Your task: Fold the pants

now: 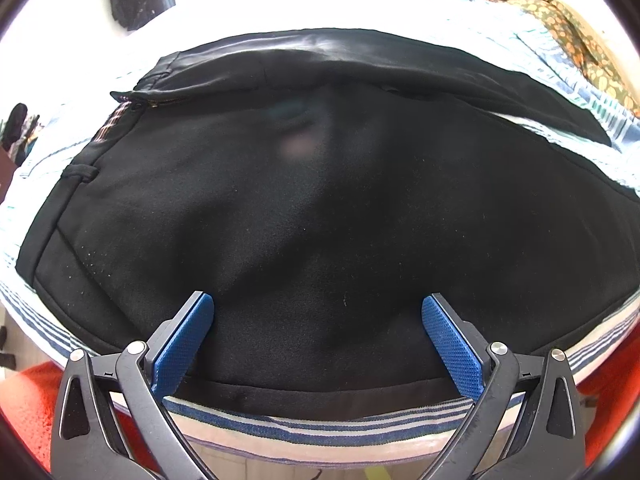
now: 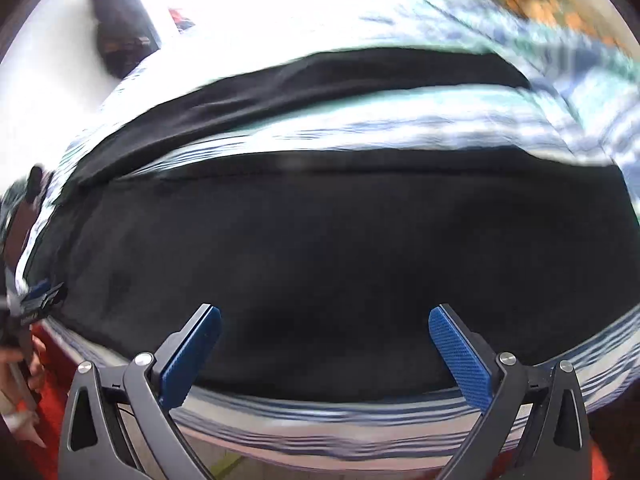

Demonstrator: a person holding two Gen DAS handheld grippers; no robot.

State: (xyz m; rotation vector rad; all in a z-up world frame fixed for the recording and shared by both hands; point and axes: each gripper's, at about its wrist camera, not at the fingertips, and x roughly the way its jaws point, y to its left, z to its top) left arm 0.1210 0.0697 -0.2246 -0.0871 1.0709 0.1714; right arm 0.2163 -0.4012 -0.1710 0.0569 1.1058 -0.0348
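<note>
Fingers (image 1: 450,338) of the left gripper (image 1: 318,334) stand wide apart, holding nothing, above the near edge of the bed (image 1: 320,428); the right gripper (image 2: 325,346) is spread just the same. One pair of black pants (image 1: 304,216) lies flat along that near edge, waistband toward the left end. Its legs run out of view, and the right view is blurred.
</note>
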